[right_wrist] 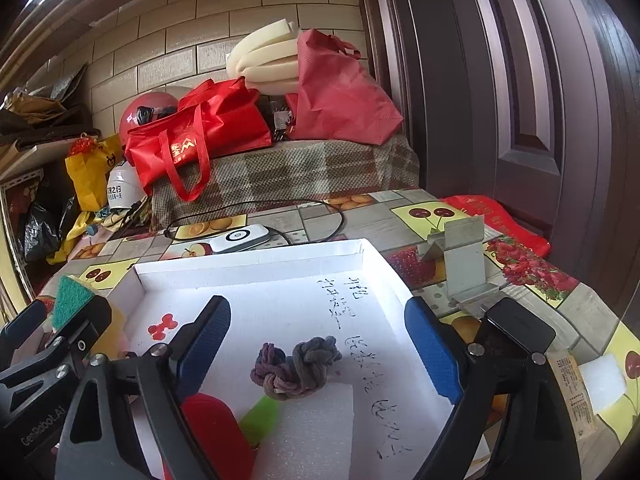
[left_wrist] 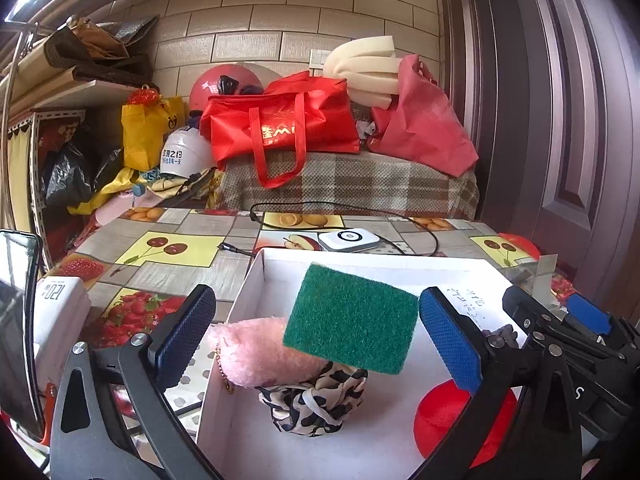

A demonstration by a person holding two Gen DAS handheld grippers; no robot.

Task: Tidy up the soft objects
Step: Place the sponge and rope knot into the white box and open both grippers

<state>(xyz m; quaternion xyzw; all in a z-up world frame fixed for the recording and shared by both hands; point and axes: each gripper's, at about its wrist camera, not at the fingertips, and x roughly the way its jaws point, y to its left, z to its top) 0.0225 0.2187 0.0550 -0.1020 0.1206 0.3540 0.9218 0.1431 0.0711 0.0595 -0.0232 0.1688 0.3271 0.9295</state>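
A white cardboard box (left_wrist: 256, 276) lies open on the fruit-print table. In it are a pink fluffy pouch (left_wrist: 256, 354), a leopard-print scrunchie (left_wrist: 316, 404) and a red ball (left_wrist: 444, 420). A green scouring sponge (left_wrist: 352, 320) hangs tilted above the scrunchie, between the wide jaws of my left gripper (left_wrist: 316, 300). The left pad is well apart from it and its right corner is just short of the right pad. My right gripper (right_wrist: 318, 308) is open over a knotted purple-grey rope (right_wrist: 296, 364), which lies on a white foam block (right_wrist: 312, 420). The sponge (right_wrist: 72, 296) also shows at the left edge of the right wrist view.
Behind the box are a white puck-shaped device (left_wrist: 348, 238) with a black cable (left_wrist: 420, 232), and a metal stand (right_wrist: 464, 264) to the right. A white carton (left_wrist: 60, 308) sits left of the box. Red bags (left_wrist: 280, 128) pile on a checked bench, with a dark door (left_wrist: 560, 120) at right.
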